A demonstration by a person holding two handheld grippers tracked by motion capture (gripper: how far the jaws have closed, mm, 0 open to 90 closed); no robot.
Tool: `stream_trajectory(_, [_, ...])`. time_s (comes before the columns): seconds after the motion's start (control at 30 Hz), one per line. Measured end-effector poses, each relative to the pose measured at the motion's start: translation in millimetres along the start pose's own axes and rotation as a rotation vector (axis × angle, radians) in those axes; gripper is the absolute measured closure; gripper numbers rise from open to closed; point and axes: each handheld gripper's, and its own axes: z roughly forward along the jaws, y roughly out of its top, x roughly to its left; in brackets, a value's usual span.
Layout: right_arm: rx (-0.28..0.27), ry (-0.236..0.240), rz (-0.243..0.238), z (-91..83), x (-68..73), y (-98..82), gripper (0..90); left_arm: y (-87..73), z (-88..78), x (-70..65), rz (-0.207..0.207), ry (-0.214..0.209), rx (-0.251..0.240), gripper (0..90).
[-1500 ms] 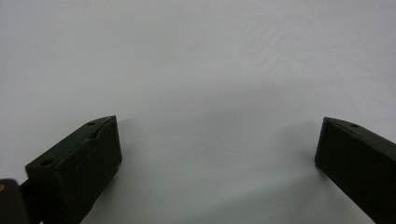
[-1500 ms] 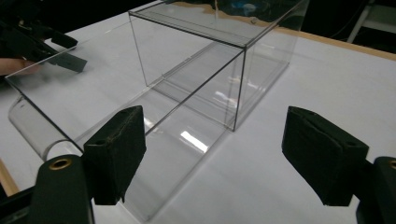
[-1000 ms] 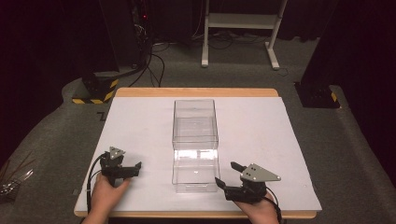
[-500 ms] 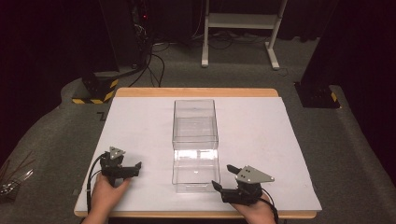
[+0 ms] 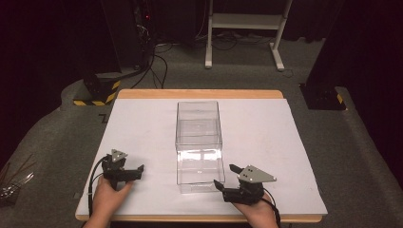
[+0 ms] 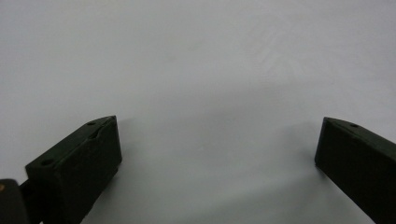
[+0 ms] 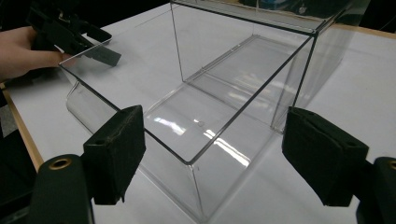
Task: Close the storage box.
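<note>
White table [image 5: 294, 142]: clear drawer box [image 5: 198, 142] between both open grippers, nothing blocking.

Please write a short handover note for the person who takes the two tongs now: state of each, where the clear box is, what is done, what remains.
Left tongs: open, empty, low over the white sheet, left of the clear box.
Right tongs: open, empty, aimed at the box's near right corner, not touching it.
Box: mid-table, drawer part pulled out toward the person, nothing inside.
Done: no grasp yet.
Left: probably grip the drawer and move it.

clear box [image 5: 199, 142] mid-table blocks the way between left hand-held gripper [image 5: 134, 172] and right hand-held gripper [image 5: 224, 176], white sheet [image 5: 266, 133] free around it
</note>
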Motion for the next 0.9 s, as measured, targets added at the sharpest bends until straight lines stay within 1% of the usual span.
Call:
stream_trajectory(0.13, [-0.005, -0.002, 0.004, 1.4, -0.3, 0.7, 22.3, 0.0, 0.0, -0.1, -0.001, 0.0, 0.0, 0.6])
stream_trajectory(0.2, [-0.01, -0.007, -0.007, -0.7, 1.1, -0.3, 23.8, 0.0, 0.0, 0.0, 0.0, 0.0, 0.0, 0.6])
stream_trajectory(0.33, [-0.01, -0.001, -0.009, -3.1, 2.7, -3.3, 24.1, 0.0, 0.0, 0.0, 0.0, 0.0, 0.0, 0.6])
stream_trajectory(0.43, [0.01, 0.005, -0.01, -2.0, 3.8, -8.3, 24.1, 0.0, 0.0, 0.0, 0.0, 0.0, 0.0, 0.6])
stream_trajectory(0.6, [0.032, 0.002, -0.01, 2.6, 4.0, -11.8, 24.1, -0.1, -0.1, -0.1, 0.0, 0.0, 0.0, 0.6])
stream_trajectory(0.7, [0.031, -0.008, -0.007, 5.4, 4.0, -11.6, 24.0, 0.0, 0.0, 0.0, 0.0, 0.0, 0.0, 0.6])
stream_trajectory(0.8, [0.035, -0.007, -0.007, 7.1, 4.2, -11.5, 23.5, 0.0, 0.0, 0.0, 0.0, 0.0, 0.0, 0.6])
stream_trajectory(0.9, [0.044, -0.011, -0.017, 10.7, 6.2, -11.7, 23.3, 0.0, 0.0, 0.0, 0.0, 0.0, 0.0, 0.6])
